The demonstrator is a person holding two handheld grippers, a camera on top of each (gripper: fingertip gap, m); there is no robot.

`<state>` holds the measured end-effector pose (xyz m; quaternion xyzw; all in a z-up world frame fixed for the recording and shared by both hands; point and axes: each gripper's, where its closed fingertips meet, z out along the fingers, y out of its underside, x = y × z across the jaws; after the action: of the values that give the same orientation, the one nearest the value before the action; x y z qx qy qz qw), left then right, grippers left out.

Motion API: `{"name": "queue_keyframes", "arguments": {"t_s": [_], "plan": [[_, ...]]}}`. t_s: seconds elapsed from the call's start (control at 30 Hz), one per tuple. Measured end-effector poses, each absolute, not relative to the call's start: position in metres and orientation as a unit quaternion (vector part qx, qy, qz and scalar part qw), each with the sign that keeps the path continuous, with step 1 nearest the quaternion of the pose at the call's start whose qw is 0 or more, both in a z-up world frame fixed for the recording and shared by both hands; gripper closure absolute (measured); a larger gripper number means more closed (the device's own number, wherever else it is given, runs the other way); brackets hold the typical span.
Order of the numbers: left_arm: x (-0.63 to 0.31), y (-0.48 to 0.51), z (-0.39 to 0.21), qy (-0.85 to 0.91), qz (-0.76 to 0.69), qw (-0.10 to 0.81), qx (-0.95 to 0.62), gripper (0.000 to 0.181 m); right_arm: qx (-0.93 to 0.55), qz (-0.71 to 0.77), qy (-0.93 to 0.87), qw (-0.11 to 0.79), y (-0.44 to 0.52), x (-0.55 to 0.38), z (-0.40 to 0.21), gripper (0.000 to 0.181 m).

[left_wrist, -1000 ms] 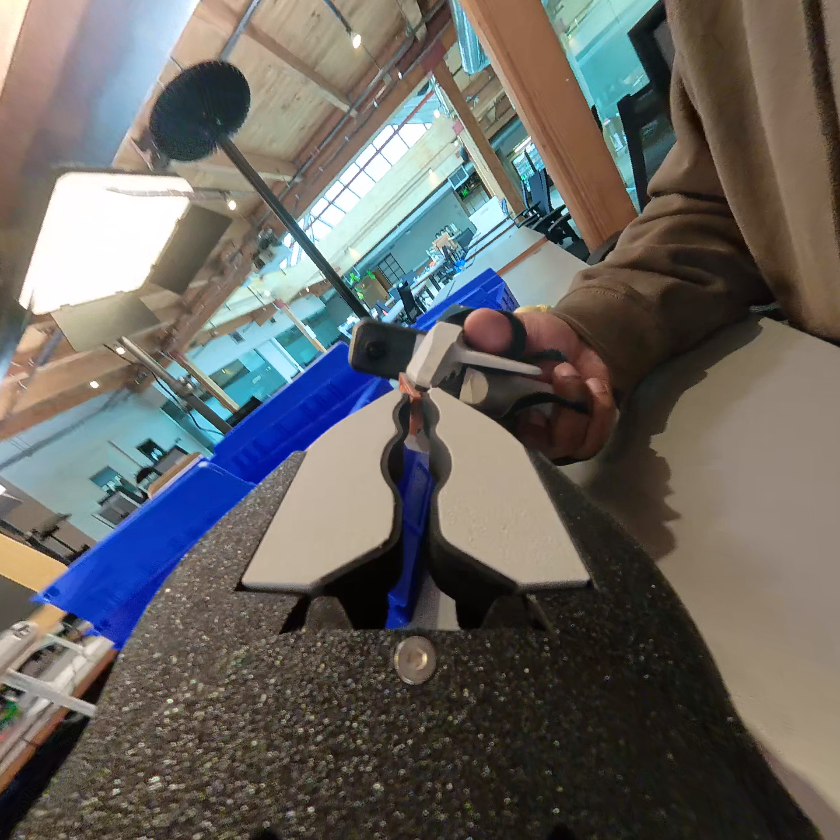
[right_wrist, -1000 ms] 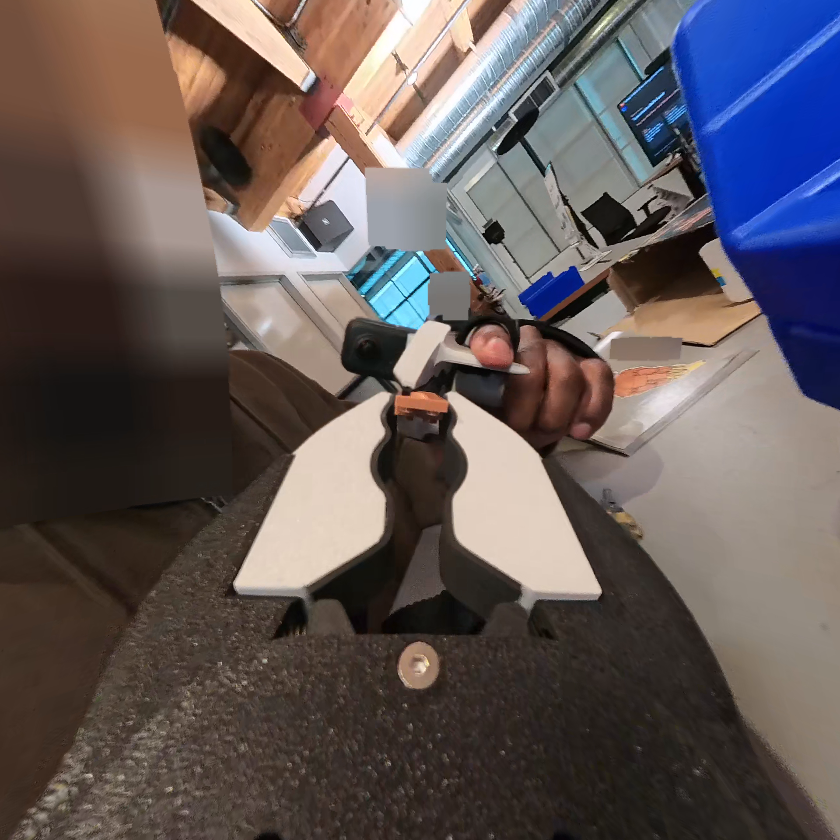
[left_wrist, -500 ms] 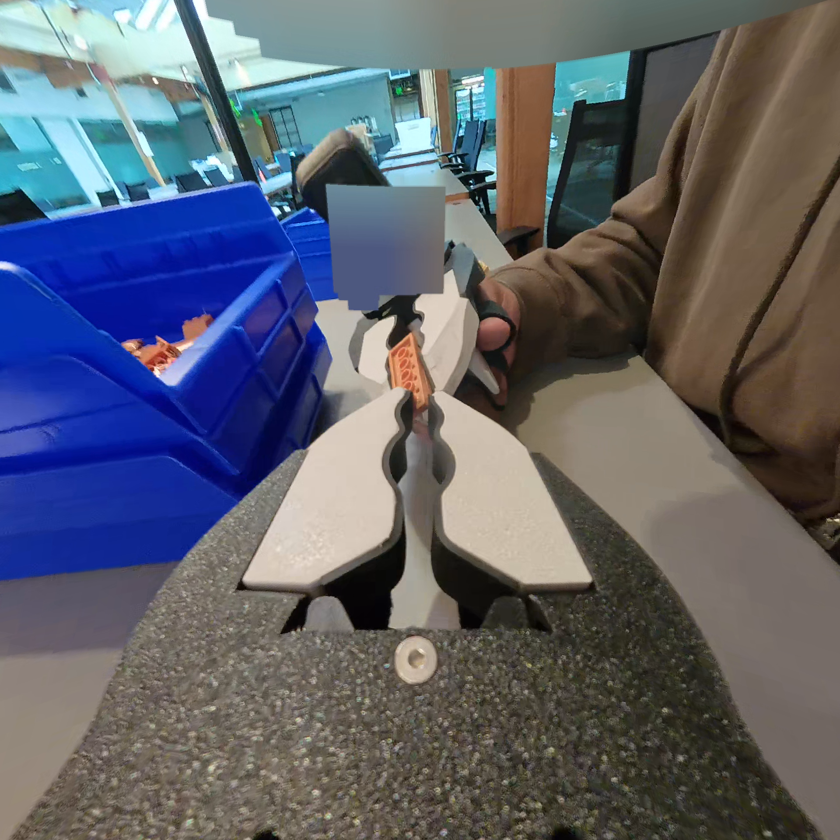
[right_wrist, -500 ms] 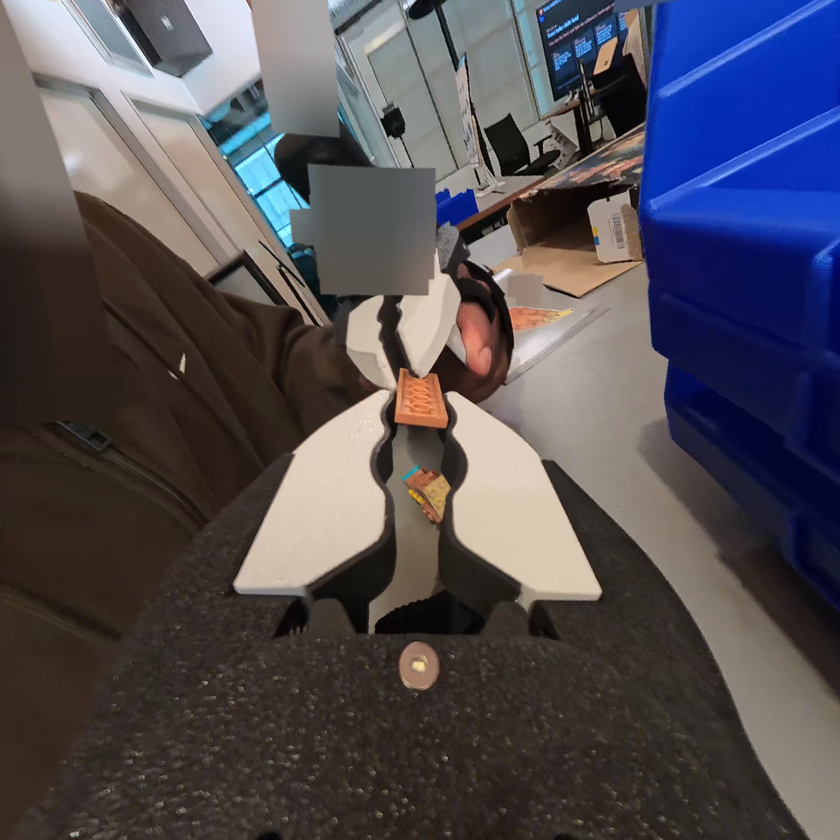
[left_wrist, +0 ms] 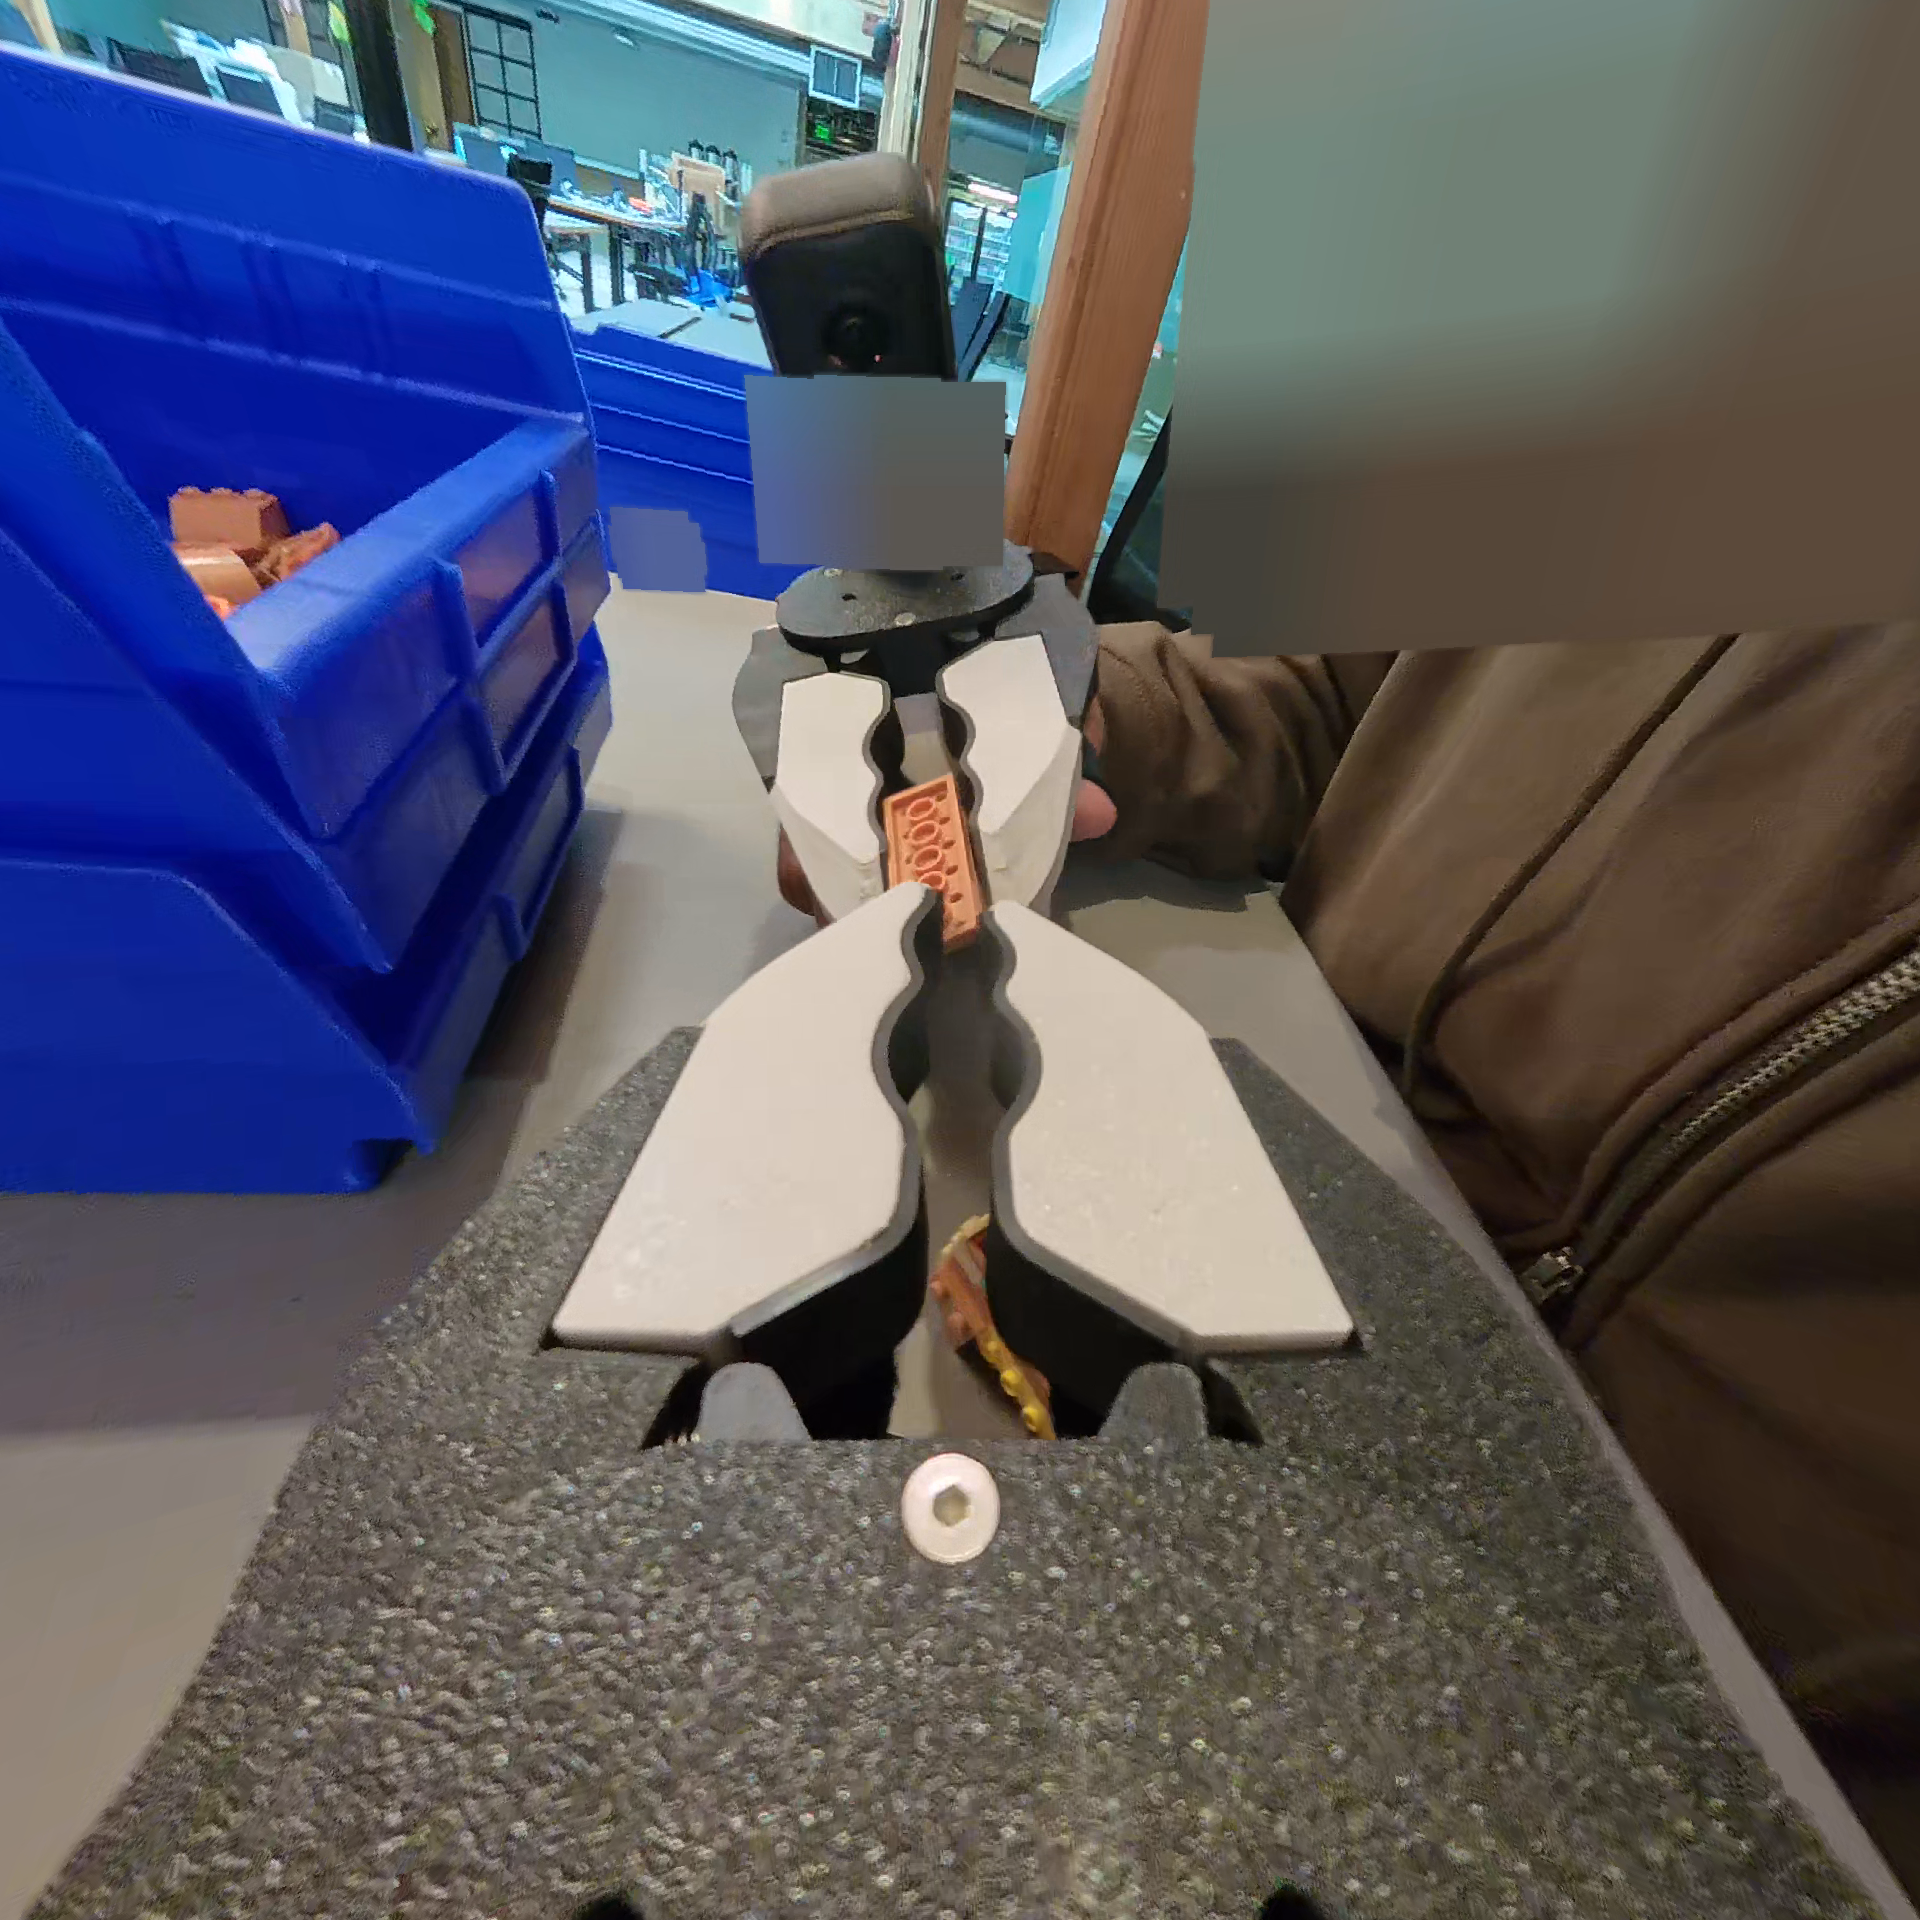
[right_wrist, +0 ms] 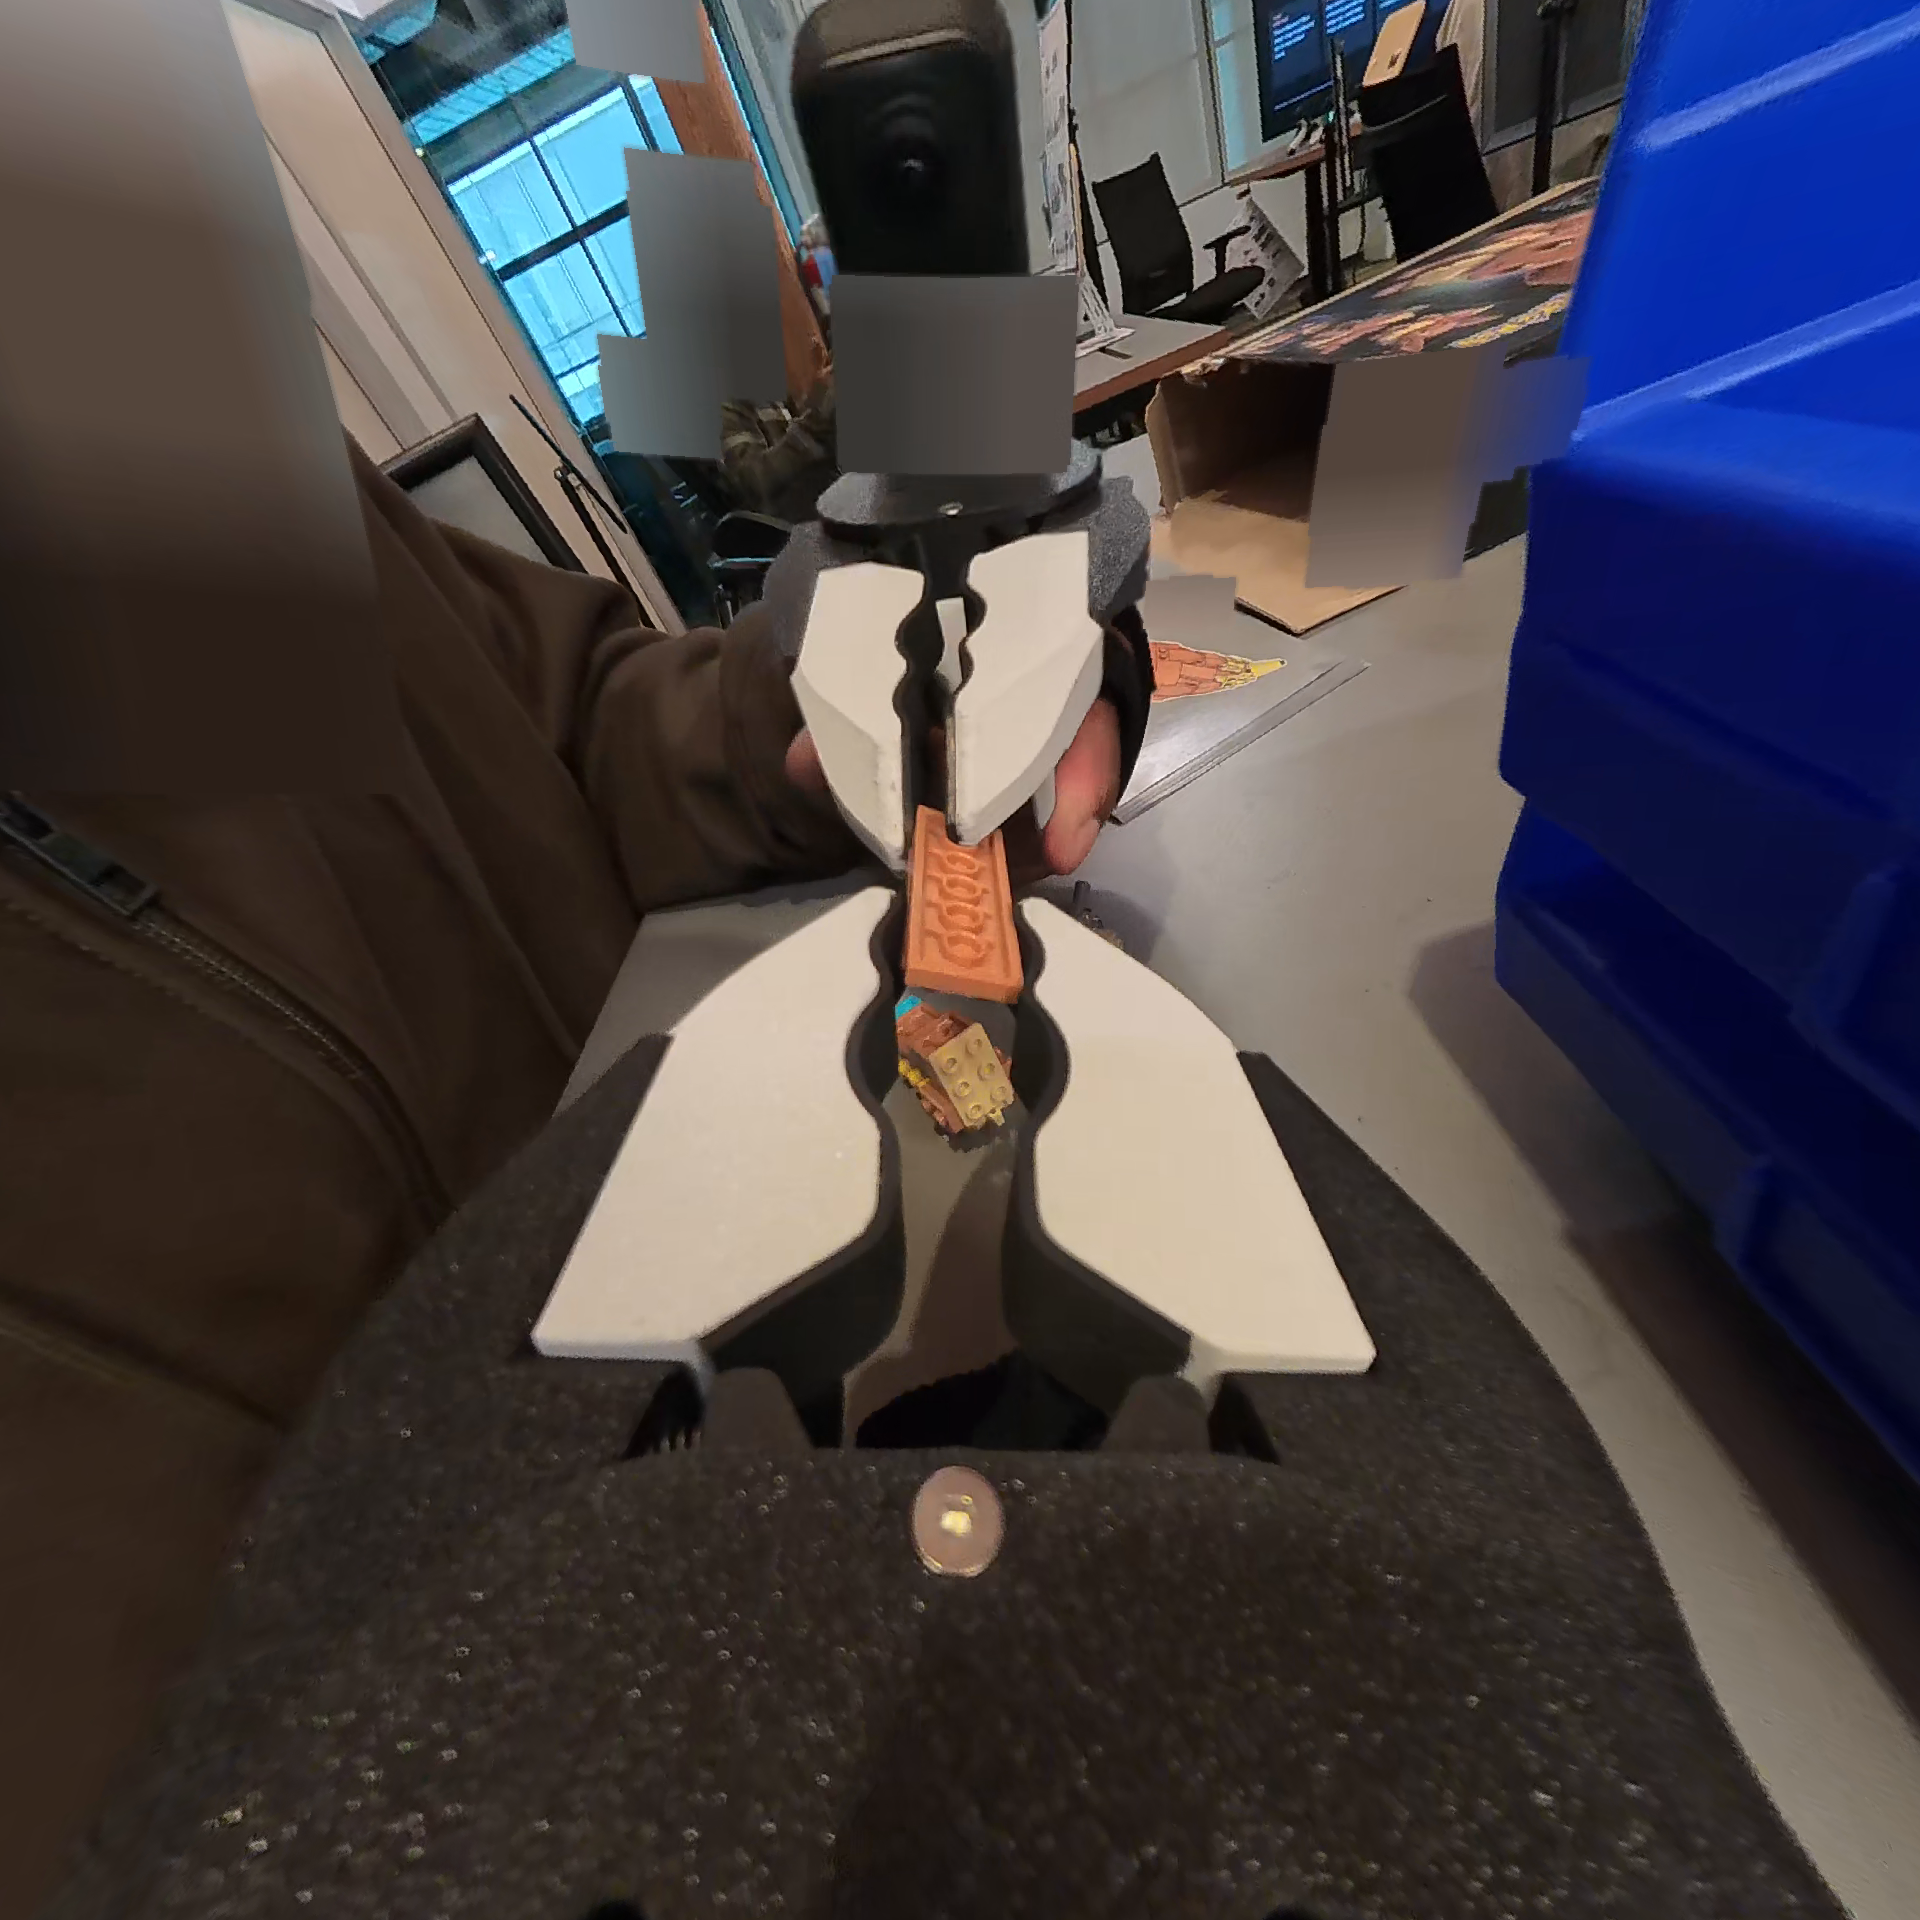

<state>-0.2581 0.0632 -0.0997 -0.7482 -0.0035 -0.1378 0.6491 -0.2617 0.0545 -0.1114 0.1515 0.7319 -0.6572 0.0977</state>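
Both views have tipped down to the desk; my left hand-held gripper and right hand-held gripper each pinch one end of the light, stiff orange brick plate.

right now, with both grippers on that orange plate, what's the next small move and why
Probably ease the left gripper's jaws open slightly. It and the right gripper are both shut on opposite ends of one orange plate above the small brick build, so neither can likely move it freely.
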Motion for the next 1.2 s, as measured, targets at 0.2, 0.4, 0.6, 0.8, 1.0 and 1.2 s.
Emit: {"name": "queue_keyframes", "arguments": {"t_s": [0.2,0.4,0.6,0.8,1.0,1.2], "plan": [[-0.258,0.063,-0.101,-0.04,-0.193,0.642,-0.741,0.177,0.138,-0.643,0.749,0.076,0.055,-0.261,-0.117,0.163],[-0.26,0.064,-0.102,-0.077,-0.236,0.639,-0.728,0.178,0.133,-0.633,0.761,0.043,0.056,-0.265,-0.121,0.163],[-0.265,0.066,-0.102,-0.1,-0.246,0.652,-0.71,0.181,0.144,-0.636,0.758,0.022,0.059,-0.272,-0.12,0.163],[-0.275,0.06,-0.088,-0.036,-0.101,0.69,-0.716,0.172,0.214,-0.665,0.706,0.118,0.067,-0.28,-0.11,0.163],[-0.271,0.061,-0.098,0.123,0.134,0.644,-0.743,0.162,0.239,-0.656,0.667,0.26,0.064,-0.266,-0.108,0.163],[-0.257,0.066,-0.104,0.213,0.209,0.614,-0.73,0.176,0.239,-0.627,0.666,0.325,0.059,-0.251,-0.112,0.163]]}}
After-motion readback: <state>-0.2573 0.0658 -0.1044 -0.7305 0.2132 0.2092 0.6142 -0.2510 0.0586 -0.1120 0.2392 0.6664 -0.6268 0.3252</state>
